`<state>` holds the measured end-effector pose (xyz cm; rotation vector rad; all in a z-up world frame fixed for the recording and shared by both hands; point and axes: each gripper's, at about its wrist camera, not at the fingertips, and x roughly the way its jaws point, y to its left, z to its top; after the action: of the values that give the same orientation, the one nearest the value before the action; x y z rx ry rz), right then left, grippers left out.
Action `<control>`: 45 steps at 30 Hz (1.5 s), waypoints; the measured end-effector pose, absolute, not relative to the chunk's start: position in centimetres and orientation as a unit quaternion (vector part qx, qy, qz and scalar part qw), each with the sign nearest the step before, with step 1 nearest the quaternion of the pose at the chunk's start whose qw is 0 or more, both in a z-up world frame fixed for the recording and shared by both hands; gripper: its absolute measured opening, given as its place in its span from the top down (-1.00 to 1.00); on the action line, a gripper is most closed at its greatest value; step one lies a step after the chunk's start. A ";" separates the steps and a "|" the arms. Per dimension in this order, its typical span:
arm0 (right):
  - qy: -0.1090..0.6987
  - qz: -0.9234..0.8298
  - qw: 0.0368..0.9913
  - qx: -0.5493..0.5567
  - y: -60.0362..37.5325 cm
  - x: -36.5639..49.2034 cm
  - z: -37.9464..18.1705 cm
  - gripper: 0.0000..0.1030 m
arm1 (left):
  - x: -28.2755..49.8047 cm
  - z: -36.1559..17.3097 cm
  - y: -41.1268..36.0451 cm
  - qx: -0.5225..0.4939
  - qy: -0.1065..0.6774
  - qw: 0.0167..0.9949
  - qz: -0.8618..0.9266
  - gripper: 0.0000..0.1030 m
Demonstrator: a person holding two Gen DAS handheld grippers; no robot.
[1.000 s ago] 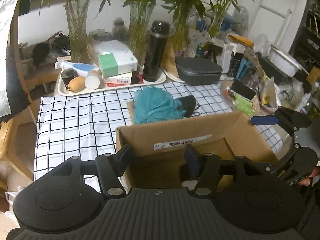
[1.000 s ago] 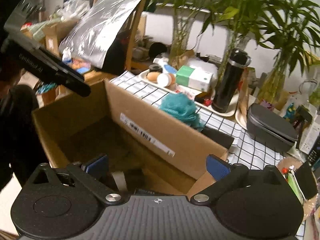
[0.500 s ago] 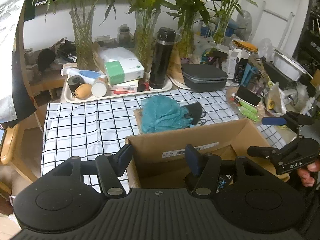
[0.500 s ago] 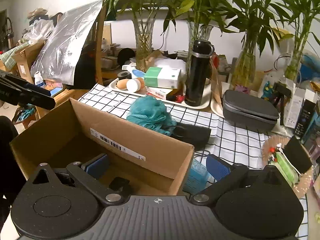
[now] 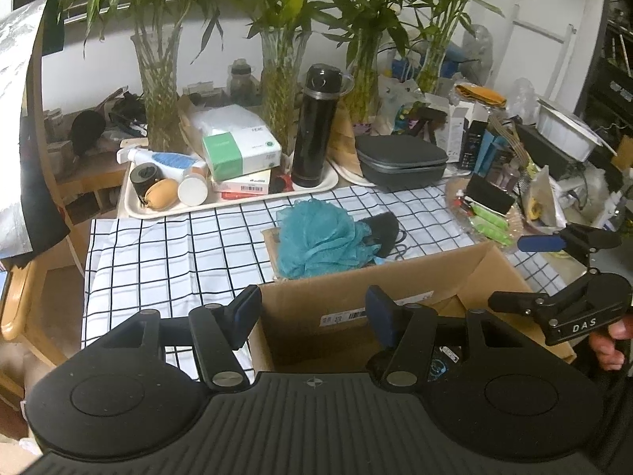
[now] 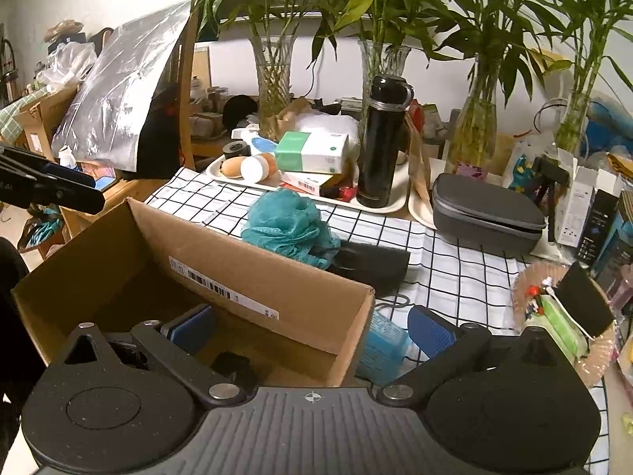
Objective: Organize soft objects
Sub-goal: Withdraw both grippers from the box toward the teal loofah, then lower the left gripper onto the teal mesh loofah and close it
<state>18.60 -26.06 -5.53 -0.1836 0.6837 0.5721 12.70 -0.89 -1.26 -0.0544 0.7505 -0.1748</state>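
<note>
Teal mesh, the bath sponge (image 5: 320, 237), sits on the checked cloth (image 5: 166, 253) just past the far wall of the cardboard box (image 5: 348, 304), ahead of both tools. My right gripper (image 6: 308, 328) looks nearer; its jaws stand wide apart, empty, straddling the box corner. My left gripper (image 5: 312, 312) is half open, empty. Since a second ago the sponge shows clearer above the box wall.
</note>
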 end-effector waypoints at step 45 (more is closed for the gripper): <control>0.325 0.223 0.919 -0.034 -28.4 22.0 -6.0 -1.00 | 19.8 -2.8 3.5 -0.039 0.316 0.943 -0.101 -0.35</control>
<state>22.01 -28.40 -5.96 -0.0708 0.6681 0.4578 19.80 3.45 -2.82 -0.0801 0.6438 -0.2057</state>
